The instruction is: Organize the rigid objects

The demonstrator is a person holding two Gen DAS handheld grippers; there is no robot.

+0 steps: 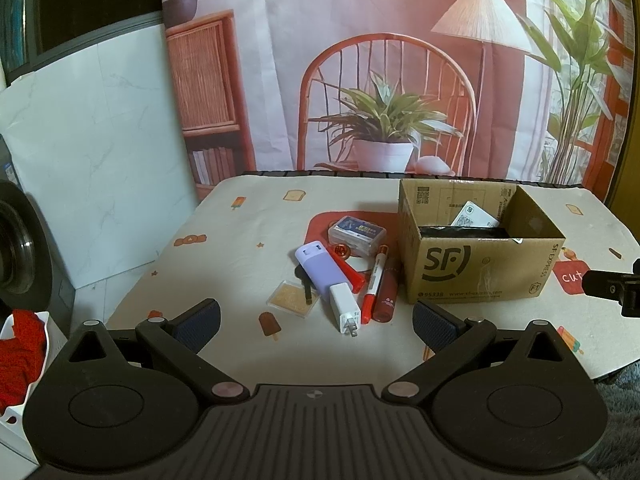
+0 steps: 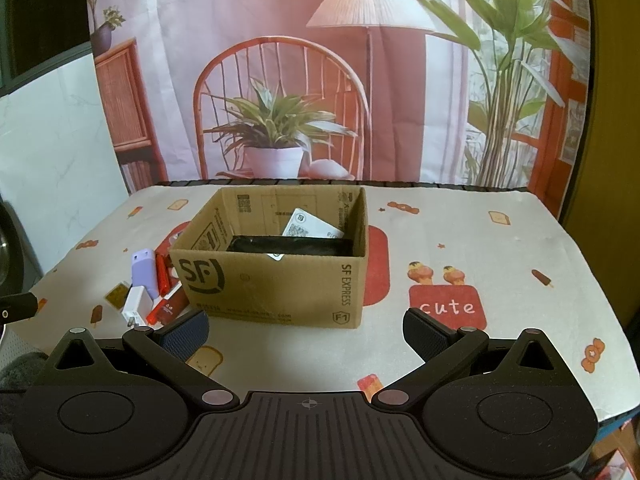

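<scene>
Table (image 1: 248, 240), patterned cloth: cardboard box (image 1: 480, 268), item pile (image 1: 340, 280) just left.

I am seeing the charger (image 1: 344, 307) and marker (image 1: 373, 280) lying ahead between my left jaws, the cardboard box (image 1: 480, 268) sitting right of them.

1. A printed backdrop (image 1: 360, 60) hangs behind the counter (image 2: 500, 248), showing a red chair, a potted plant, a floor lamp, a wicker cabinet and tall green leaves.
2. The counter is covered with a pale cloth patterned with toast, ice lollies and red patches, one reading "cute".
3. A white marble-look panel (image 1: 92, 160) stands to the left of the backdrop.
4. A dark window (image 1: 80, 4) sits above that panel.
5. A grey shaggy rug (image 1: 618, 420) lies on the floor at the lower right.
6. Light is soft and even.
</scene>
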